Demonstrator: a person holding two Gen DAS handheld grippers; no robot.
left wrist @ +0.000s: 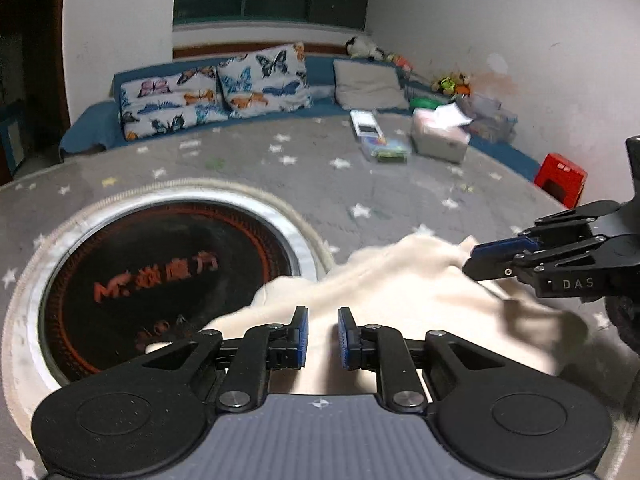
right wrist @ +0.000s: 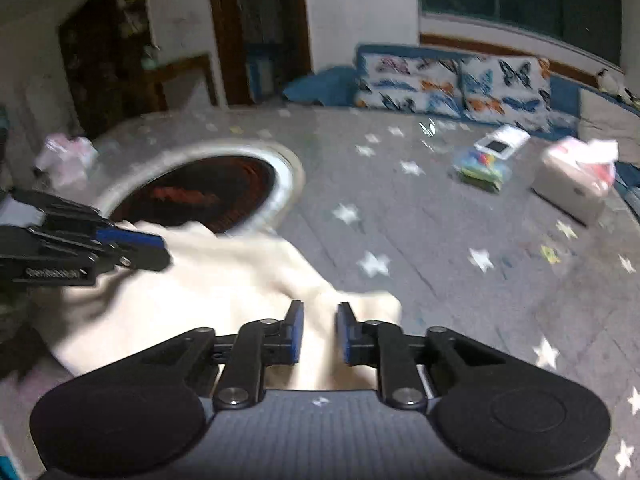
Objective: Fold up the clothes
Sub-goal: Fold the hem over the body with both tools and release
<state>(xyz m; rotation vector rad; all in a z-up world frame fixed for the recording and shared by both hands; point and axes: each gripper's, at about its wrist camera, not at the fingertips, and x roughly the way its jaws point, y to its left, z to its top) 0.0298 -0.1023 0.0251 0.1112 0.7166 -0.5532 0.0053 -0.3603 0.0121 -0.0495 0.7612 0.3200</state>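
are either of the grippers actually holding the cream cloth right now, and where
Cannot be told. The left gripper and right gripper each have cream cloth in a narrow gap, but whether the pads pinch it is unclear.

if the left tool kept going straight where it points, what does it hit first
Most likely the cream cloth lying right ahead of the left tool, its jaws slightly apart over it. Depth is unclear.

Both wrist cameras look forward and down along their own fingers, close over a cream cloth on the starred mat. Each catches the other hand-held gripper at its frame edge (left view at right, right view at left). Both share the round heater and butterfly cushions.
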